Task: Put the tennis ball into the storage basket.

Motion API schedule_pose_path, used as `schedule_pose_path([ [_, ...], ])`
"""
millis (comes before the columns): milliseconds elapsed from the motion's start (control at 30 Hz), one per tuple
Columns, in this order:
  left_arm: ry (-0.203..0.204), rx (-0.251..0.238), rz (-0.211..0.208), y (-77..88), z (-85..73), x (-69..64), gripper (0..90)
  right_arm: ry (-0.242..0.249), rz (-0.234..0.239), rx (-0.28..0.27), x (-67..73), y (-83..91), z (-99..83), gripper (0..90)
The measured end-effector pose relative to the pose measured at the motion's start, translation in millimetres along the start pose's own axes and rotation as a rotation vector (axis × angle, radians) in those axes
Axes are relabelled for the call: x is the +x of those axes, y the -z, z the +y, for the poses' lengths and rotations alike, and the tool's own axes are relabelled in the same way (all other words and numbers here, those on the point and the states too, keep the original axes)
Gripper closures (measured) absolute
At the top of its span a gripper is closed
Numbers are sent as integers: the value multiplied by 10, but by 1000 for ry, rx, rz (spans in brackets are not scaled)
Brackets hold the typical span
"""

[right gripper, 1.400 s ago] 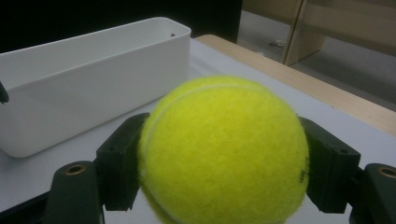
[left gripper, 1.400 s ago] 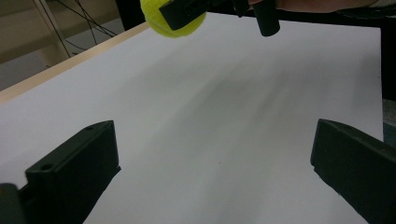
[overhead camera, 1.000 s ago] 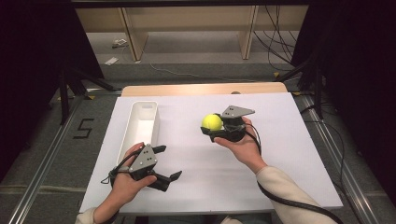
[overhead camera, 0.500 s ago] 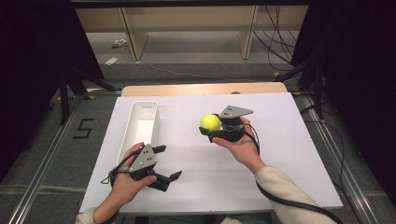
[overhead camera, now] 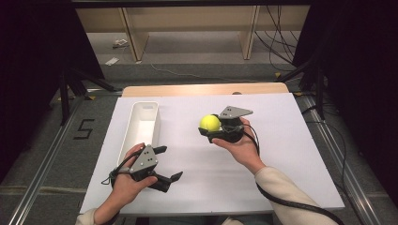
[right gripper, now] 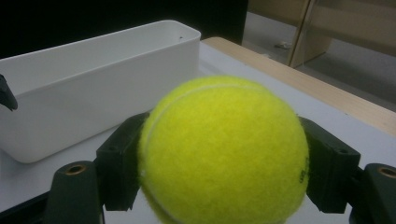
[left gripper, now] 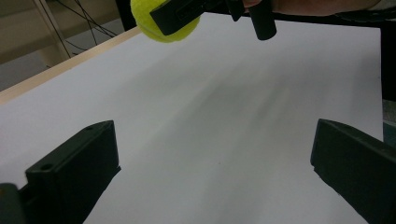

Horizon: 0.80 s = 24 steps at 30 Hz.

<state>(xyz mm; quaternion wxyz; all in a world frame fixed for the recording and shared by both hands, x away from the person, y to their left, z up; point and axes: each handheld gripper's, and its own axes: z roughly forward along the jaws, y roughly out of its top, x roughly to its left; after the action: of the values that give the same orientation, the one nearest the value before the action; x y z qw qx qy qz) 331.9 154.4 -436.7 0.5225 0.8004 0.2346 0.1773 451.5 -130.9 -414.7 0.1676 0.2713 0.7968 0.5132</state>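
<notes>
Clearance: white rectangular table top [overhead camera: 291, 154] bare at centre frame; long white plastic tray [overhead camera: 141, 125] centre-left.
Ball: fuzzy yellow tennis ball [overhead camera: 210, 123] pinched by right gripper [overhead camera: 207, 130].
Left gripper [overhead camera: 168, 165]: jaws spread, lower left.

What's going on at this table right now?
A person at a white table holds a two-jaw gripper in each hand. The right gripper is clamped on a yellow tennis ball, held above the table to the right of a long white bin, which looks empty. The left gripper sits low near the table's front edge with its jaws spread wide and nothing between them.
</notes>
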Motion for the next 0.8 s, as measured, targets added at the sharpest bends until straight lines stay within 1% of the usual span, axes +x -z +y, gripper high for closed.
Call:
schedule_pose_path([
  [533,-2,0,-2,2,3,-8,5,1,18,1,46,-87,31,266],
  [800,-2,0,-3,1,3,-10,5,0,19,-4,54,-106,48,266],
])
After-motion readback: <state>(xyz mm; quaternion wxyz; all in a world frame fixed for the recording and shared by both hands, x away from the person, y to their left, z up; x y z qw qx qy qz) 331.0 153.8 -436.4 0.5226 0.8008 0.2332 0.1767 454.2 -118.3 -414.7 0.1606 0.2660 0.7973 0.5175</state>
